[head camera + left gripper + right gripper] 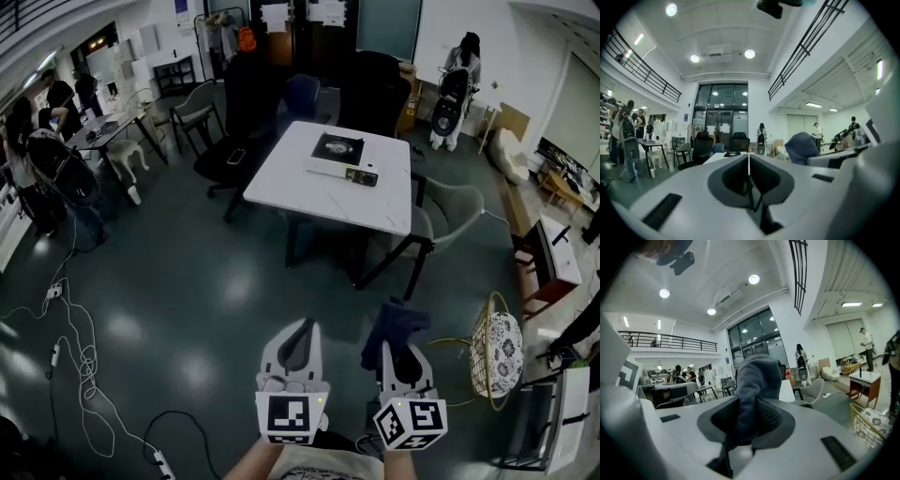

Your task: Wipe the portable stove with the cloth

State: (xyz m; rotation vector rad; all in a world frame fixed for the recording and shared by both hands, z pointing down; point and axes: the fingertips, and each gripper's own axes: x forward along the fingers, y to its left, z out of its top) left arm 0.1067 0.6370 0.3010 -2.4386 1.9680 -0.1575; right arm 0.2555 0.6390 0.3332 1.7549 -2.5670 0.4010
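The portable stove (pixel 337 148), black with a round burner, lies on the white table (pixel 309 192) far ahead of me in the head view, and a flat white box with a dark end (pixel 343 172) sits just in front of it. My right gripper (pixel 397 344) is shut on a dark blue cloth (pixel 395 324) that sticks up between its jaws; in the right gripper view the cloth (pixel 757 380) fills the gap. My left gripper (pixel 298 342) is shut with nothing in it. Both are held low over the dark floor, well short of the table.
Black office chairs (pixel 234 141) stand at the table's left and far side, a grey chair (pixel 452 211) at its right. A wicker basket (pixel 495 352) stands by my right. Cables (pixel 80 361) trail over the floor on the left. People stand at a desk (pixel 47 122) far left.
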